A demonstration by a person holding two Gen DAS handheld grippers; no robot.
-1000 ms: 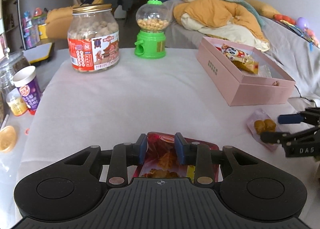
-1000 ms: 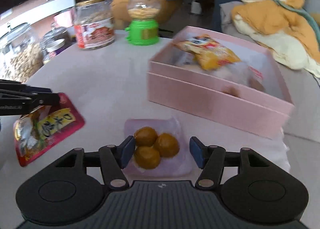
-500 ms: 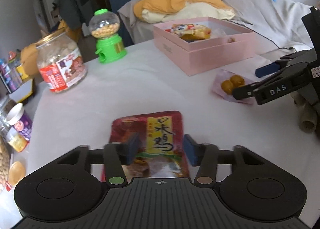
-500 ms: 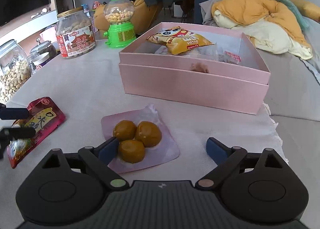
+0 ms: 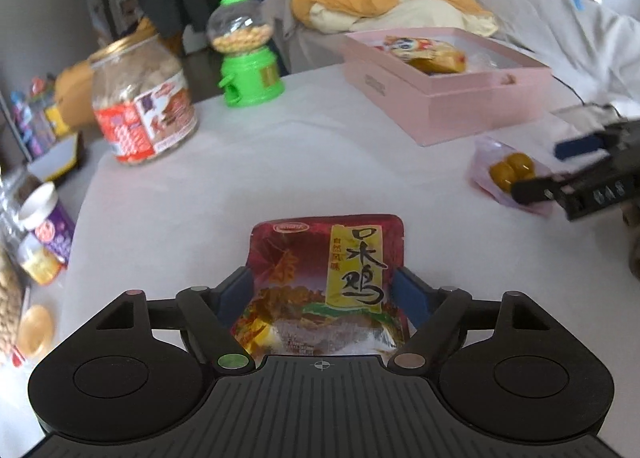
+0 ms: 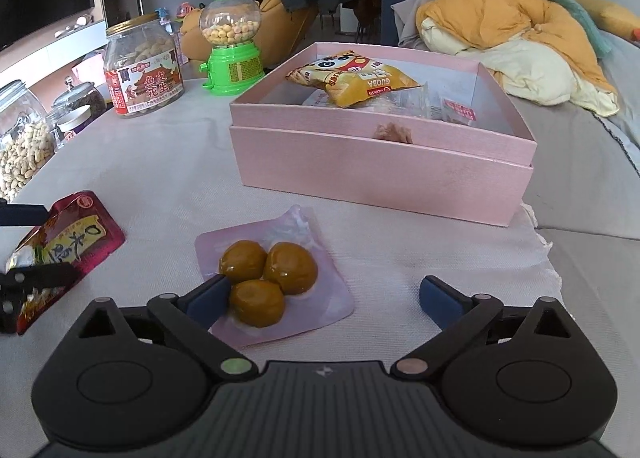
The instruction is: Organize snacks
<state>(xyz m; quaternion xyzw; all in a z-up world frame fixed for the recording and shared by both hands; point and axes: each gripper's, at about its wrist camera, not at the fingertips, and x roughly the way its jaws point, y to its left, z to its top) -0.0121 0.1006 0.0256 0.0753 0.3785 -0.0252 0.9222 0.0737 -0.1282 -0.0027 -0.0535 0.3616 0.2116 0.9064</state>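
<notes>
A red snack packet [image 5: 320, 278] lies flat on the white tablecloth between the fingers of my left gripper [image 5: 322, 286]. Its jaws are opening and the pads stand at the packet's sides without pressing it. A clear packet of three yellow-brown balls [image 6: 268, 278] lies in front of my right gripper [image 6: 324, 290]. Those jaws are opening wide too: the left pad sits beside the balls and the right pad is well clear. The pink box [image 6: 380, 174] beyond holds a yellow snack bag [image 6: 352, 78] and other wrappers. Each gripper shows at the edge of the other's view.
A labelled peanut jar [image 6: 144, 70] and a green candy dispenser [image 6: 232, 46] stand at the table's far side. Glass jars [image 6: 24, 142] and a purple cup [image 5: 48, 226] crowd the left edge. A sofa with an orange and cream quilt [image 6: 516, 22] lies behind the box.
Both grippers' jaws have widened. The left one was pinching the red packet, which now lies flat between its pads. The right pads have drawn away from the balls packet.
</notes>
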